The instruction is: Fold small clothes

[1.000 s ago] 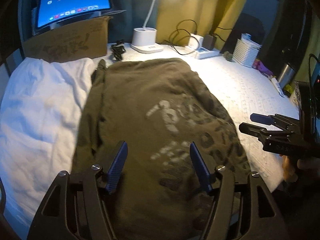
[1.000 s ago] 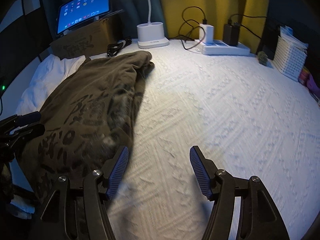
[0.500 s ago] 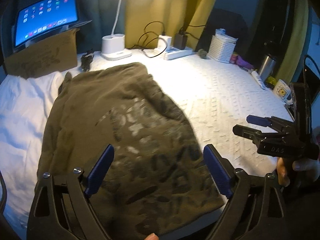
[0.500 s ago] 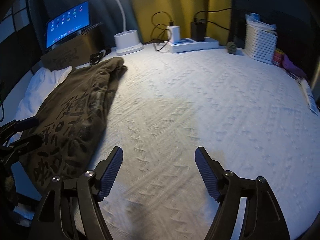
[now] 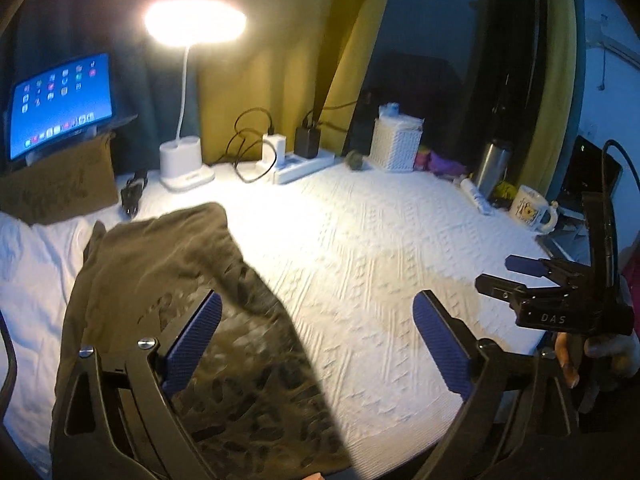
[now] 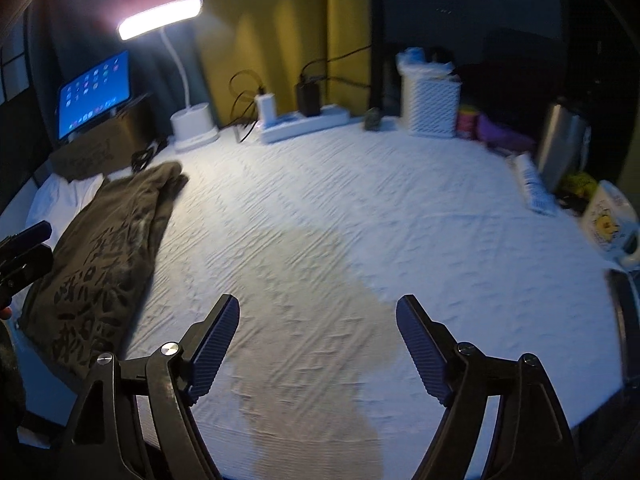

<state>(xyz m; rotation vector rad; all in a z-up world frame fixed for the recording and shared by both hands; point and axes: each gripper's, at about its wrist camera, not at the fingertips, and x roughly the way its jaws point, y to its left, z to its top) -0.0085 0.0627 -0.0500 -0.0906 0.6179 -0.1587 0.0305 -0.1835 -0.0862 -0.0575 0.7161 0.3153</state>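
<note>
Both grippers free above the white textured bedspread (image 6: 360, 208)

The left gripper (image 5: 316, 340) and right gripper (image 6: 318, 340) have just been opening, nothing between them. The folded olive printed shirt (image 5: 168, 300) lies left; only the left view shows the person's hand (image 5: 600, 350).

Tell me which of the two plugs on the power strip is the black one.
The black plug is the one nearer the white basket; the white plug stands on the desk lamp side of the power strip.
</note>
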